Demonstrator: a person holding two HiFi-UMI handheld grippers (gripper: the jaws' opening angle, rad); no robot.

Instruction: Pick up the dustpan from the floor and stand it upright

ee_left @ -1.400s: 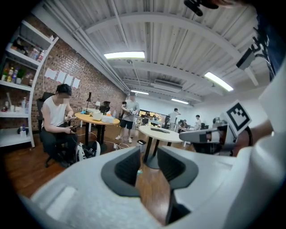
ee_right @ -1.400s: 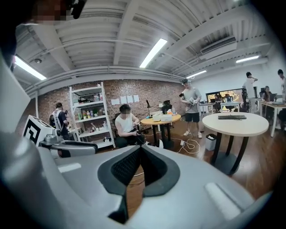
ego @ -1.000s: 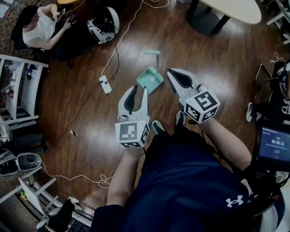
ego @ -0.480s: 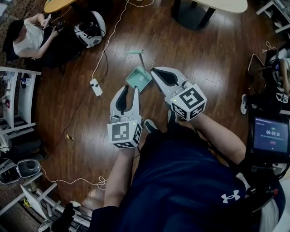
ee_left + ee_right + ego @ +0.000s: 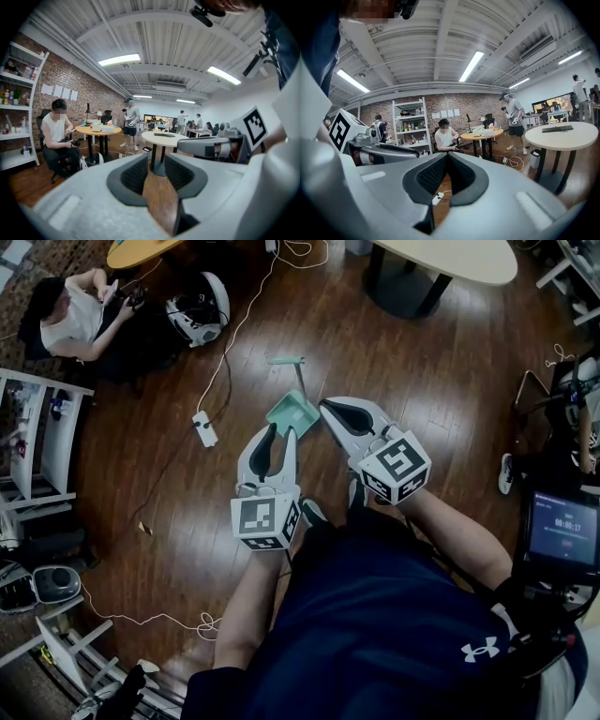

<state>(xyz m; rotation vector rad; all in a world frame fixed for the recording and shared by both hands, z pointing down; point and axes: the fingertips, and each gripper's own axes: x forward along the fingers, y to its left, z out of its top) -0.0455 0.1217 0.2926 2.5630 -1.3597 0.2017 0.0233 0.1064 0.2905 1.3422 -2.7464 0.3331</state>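
Note:
A teal dustpan (image 5: 292, 412) lies on the wooden floor in the head view, its thin handle (image 5: 288, 360) pointing away from me. My left gripper (image 5: 279, 431) hovers just before the pan's near left corner, jaws apart and empty. My right gripper (image 5: 327, 407) is beside the pan's right edge, its jaws pressed together and holding nothing. Whether either one touches the pan I cannot tell. The left gripper view shows that gripper (image 5: 154, 165) with bare floor in the gap. The right gripper view shows the other gripper (image 5: 446, 156) with its tips meeting. The dustpan is in neither gripper view.
A white power strip (image 5: 203, 427) with its cable lies on the floor left of the dustpan. A seated person (image 5: 80, 320) and a white helmet-like device (image 5: 202, 306) are at the far left. A round table (image 5: 450, 259) stands ahead. White shelves (image 5: 37, 446) line the left side.
Both grippers have edged forward and slightly down toward the dustpan, then held still. The jaws look the same as before.

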